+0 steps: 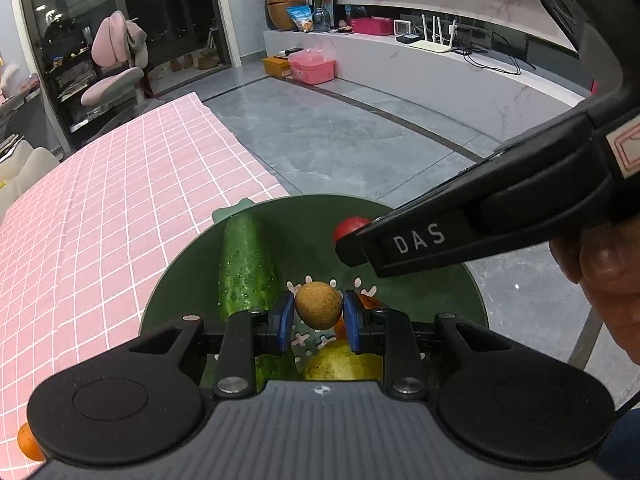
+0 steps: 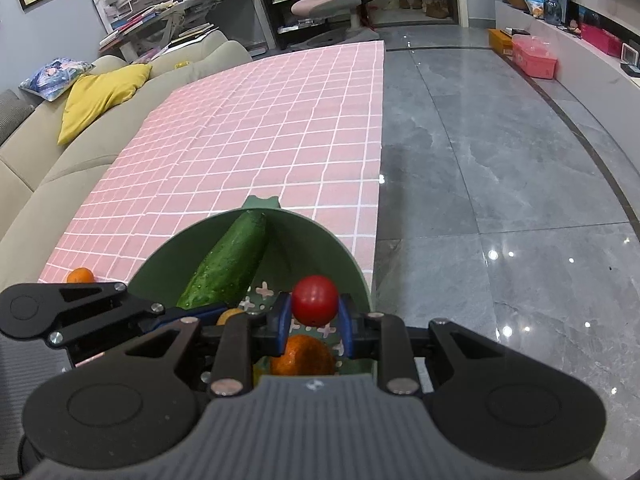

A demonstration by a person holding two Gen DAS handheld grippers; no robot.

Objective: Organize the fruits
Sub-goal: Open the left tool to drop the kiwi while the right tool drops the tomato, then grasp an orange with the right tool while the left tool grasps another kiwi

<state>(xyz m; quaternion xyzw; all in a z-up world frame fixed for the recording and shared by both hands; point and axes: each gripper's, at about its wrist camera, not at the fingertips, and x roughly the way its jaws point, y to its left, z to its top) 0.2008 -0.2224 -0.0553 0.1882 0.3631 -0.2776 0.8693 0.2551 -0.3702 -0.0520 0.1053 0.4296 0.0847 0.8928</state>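
Note:
A green perforated bowl (image 1: 432, 296) sits at the edge of the pink checked table and also shows in the right wrist view (image 2: 320, 240). My left gripper (image 1: 319, 312) is shut on a small brown round fruit (image 1: 319, 305) above the bowl. My right gripper (image 2: 314, 312) is shut on a small red round fruit (image 2: 315, 299) above the bowl; the gripper also shows in the left wrist view (image 1: 352, 246). In the bowl lie a cucumber (image 1: 246, 266) (image 2: 228, 264), an orange (image 2: 302, 356) and a yellow-green fruit (image 1: 340, 364).
Another orange (image 2: 81, 276) (image 1: 28, 442) lies on the pink checked tablecloth (image 1: 120, 200) left of the bowl. The table's right edge drops to a grey tiled floor (image 2: 500, 180). A beige sofa (image 2: 40, 172) runs along the table's left side.

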